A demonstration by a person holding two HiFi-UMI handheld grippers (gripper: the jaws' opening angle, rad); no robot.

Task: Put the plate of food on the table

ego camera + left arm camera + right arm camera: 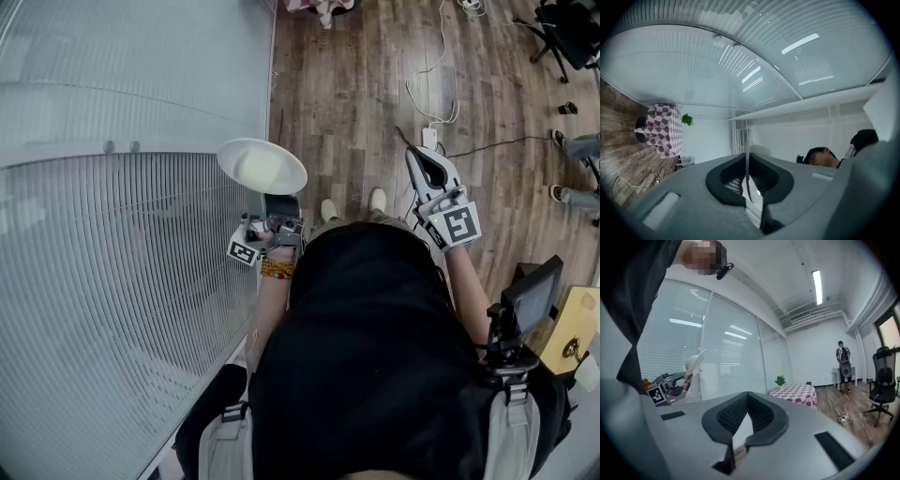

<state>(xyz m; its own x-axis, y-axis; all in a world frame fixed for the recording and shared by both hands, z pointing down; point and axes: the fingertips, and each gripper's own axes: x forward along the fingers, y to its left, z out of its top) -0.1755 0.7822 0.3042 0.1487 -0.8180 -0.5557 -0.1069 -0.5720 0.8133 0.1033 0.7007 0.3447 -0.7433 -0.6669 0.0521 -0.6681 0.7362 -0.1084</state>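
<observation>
Carrying step: the plate [262, 166] is clamped by its rim between the jaws of the left gripper [280, 202], the right gripper [419, 159] is held closed on nothing, and the checked table [797, 392], well ahead of the jaws, is judged to need approaching next.

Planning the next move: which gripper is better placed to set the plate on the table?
Left. The left gripper clamps the plate by its rim; the right gripper is shut, empty and away from it.

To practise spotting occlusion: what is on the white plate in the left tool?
In the head view the plate in the left tool shows only a pale yellowish centre, no distinct food; its underside is hidden.
</observation>
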